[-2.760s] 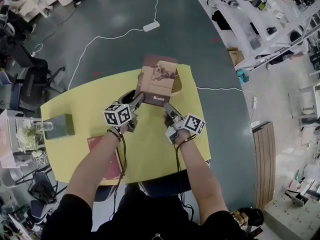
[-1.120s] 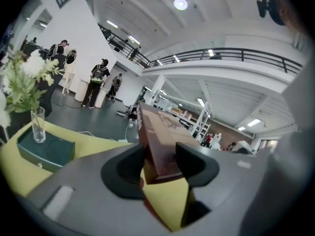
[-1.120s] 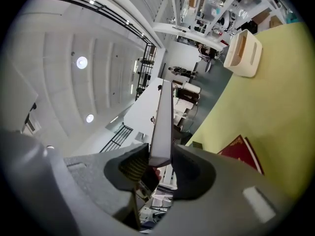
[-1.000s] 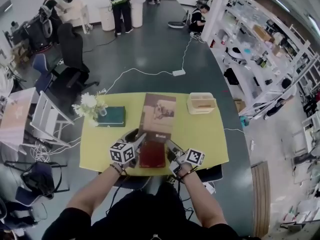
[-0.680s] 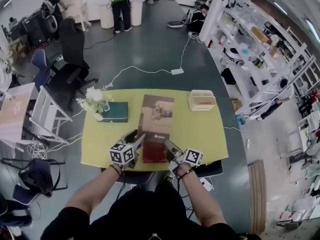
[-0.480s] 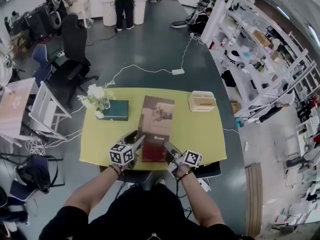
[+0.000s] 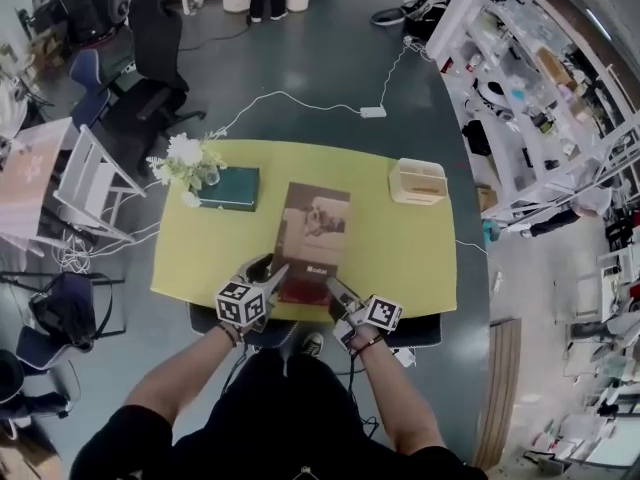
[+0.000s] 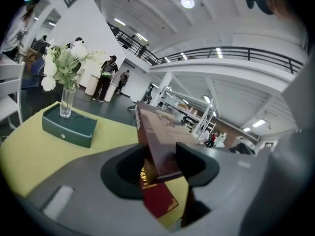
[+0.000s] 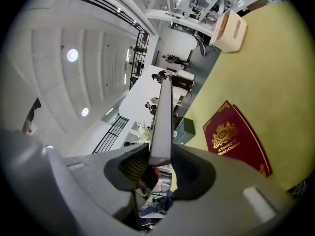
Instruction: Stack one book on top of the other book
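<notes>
A brown hardcover book w/ a picture on its cover (image 7: 313, 230) is held at its near end by both grippers, centre of the head view. The left gripper (image 7: 275, 273) is clamped on the near-left corner, the right gripper (image 7: 335, 290) on the near-right edge. A dark red book w/ gold print (image 7: 298, 290) is seen flat on the yellow table (image 7: 200, 253), partly under the brown one; whether they touch can't be made out. Upper left, a glass vase of white flowers (image 7: 185, 163) is set on a dark green box (image 7: 232, 188).
</notes>
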`<state>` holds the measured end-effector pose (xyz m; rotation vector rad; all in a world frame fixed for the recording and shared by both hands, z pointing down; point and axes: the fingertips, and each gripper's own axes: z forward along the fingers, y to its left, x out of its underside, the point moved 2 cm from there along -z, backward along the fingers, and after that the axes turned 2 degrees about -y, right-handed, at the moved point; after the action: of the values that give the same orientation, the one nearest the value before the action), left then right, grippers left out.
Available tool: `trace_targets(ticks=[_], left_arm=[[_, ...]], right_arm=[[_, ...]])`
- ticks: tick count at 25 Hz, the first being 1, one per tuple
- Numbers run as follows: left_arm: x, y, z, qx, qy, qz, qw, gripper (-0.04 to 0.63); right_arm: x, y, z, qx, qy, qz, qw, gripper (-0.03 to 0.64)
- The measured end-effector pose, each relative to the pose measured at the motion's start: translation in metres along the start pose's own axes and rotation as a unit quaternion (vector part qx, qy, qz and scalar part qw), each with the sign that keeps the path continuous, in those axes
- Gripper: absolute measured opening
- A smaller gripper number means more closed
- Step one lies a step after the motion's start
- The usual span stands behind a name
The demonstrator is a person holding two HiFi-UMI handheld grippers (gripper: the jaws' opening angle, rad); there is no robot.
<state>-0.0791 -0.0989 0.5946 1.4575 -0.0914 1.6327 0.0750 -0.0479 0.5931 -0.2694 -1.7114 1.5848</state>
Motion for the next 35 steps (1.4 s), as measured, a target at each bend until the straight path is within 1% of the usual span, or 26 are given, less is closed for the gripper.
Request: trace_targets(ticks=[1, 4, 7, 9, 16, 19, 22, 23, 26, 27, 28, 31, 33, 35], left_arm=[[0.008, 0.003, 0.003, -0.004, 0.004, -0.002, 1.0, 0.216], [0.03, 0.012, 0.013, -0.015, 0.015, -0.009, 0.9997, 0.216], [0.051, 0.021, 0.022, -0.025, 0.026, -0.015, 0.9992, 0.216], [0.065, 0.028, 0.029, -0.029, 0.034, -0.019, 0.9988, 0.216], [0.12, 0.05, 0.047, -0.051, 0.067, -0.04, 0.9956, 0.216], [0.139, 0.053, 0.046, -0.061, 0.086, -0.053, 0.9931, 0.216], [0.148, 0.058, 0.052, -0.063, 0.097, -0.056, 0.9917, 0.216], [0.15, 0.059, 0.054, -0.063, 0.1, -0.056, 0.9914, 0.216], [0.156, 0.058, 0.056, -0.064, 0.109, -0.053, 0.9905, 0.216], [0.157, 0.057, 0.055, -0.064, 0.112, -0.052, 0.9903, 0.217], [0.158, 0.056, 0.054, -0.064, 0.115, -0.051, 0.99, 0.217], [0.163, 0.052, 0.053, -0.065, 0.125, -0.05, 0.9887, 0.21], [0.166, 0.052, 0.052, -0.07, 0.13, -0.049, 0.9878, 0.206], [0.168, 0.054, 0.05, -0.076, 0.13, -0.051, 0.9873, 0.183]], right_arm=[[0.003, -0.009, -0.001, 0.005, 0.003, 0.007, 1.0, 0.146], [0.014, -0.043, -0.01, 0.054, 0.013, 0.045, 0.997, 0.146], [0.017, -0.061, -0.002, 0.018, 0.019, 0.036, 0.999, 0.146], [0.021, -0.076, -0.001, 0.017, 0.022, 0.043, 0.999, 0.146], [0.047, -0.138, -0.006, 0.039, 0.044, 0.086, 0.995, 0.147], [0.057, -0.151, -0.009, 0.041, 0.057, 0.104, 0.992, 0.147], [0.061, -0.164, -0.009, 0.05, 0.069, 0.116, 0.99, 0.147], [0.062, -0.168, -0.01, 0.056, 0.073, 0.117, 0.989, 0.148], [0.07, -0.178, -0.019, 0.101, 0.084, 0.141, 0.981, 0.155], [0.071, -0.178, -0.018, 0.1, 0.085, 0.145, 0.981, 0.16], [0.073, -0.177, -0.017, 0.101, 0.087, 0.146, 0.98, 0.166], [0.081, -0.18, -0.021, 0.143, 0.107, 0.143, 0.973, 0.194], [0.083, -0.178, -0.019, 0.143, 0.126, 0.114, 0.975, 0.226], [0.083, -0.175, -0.017, 0.147, 0.14, 0.088, 0.975, 0.257]])
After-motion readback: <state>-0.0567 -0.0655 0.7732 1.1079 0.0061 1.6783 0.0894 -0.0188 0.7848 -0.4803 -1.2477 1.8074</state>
